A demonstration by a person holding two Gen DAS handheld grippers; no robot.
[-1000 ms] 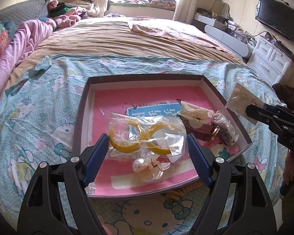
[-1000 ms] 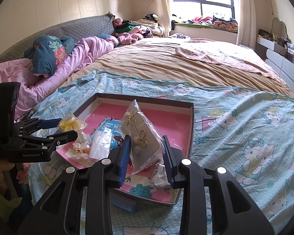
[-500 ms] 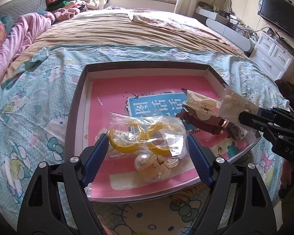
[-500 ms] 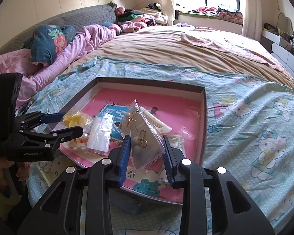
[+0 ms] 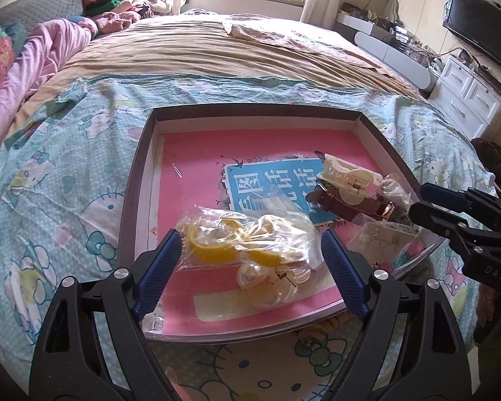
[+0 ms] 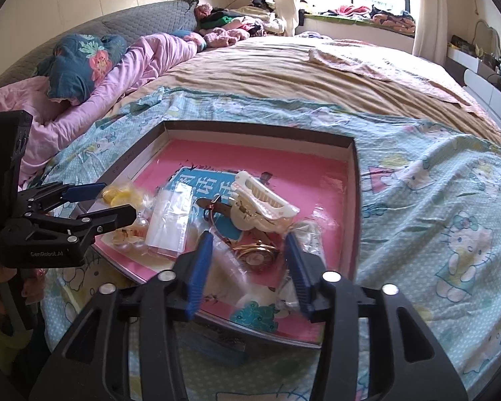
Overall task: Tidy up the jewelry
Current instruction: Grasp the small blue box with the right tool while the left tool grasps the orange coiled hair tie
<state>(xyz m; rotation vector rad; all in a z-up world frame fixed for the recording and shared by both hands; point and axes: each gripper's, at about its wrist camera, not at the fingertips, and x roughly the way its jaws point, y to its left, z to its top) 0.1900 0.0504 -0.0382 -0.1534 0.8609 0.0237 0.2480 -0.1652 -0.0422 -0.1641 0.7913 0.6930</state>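
both hand-held grippers, left (image 5: pixel 248 255) and right (image 6: pixel 248 260), just opened, bags released into tray (image 5: pixel 140 173).

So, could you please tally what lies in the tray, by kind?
In the tray:
Hair clips: 2, the white claw clip and the pearly clip
Watches: 1, the brown-strap watch
Plastic bags: 3, the yellow-piece bag, the earring bag and the crumpled bag
Total: 6

A wide bed (image 5: pixel 217 50) fills the room, with a tan blanket (image 6: pixel 300 73) and a cartoon-cat sheet (image 5: pixel 66 183) (light blue) in front. A pink quilt (image 6: pixel 143 60) lies beside a floral pillow (image 6: pixel 80 63). A television (image 5: pixel 481 33) hangs above white drawers (image 5: pixel 467 97).
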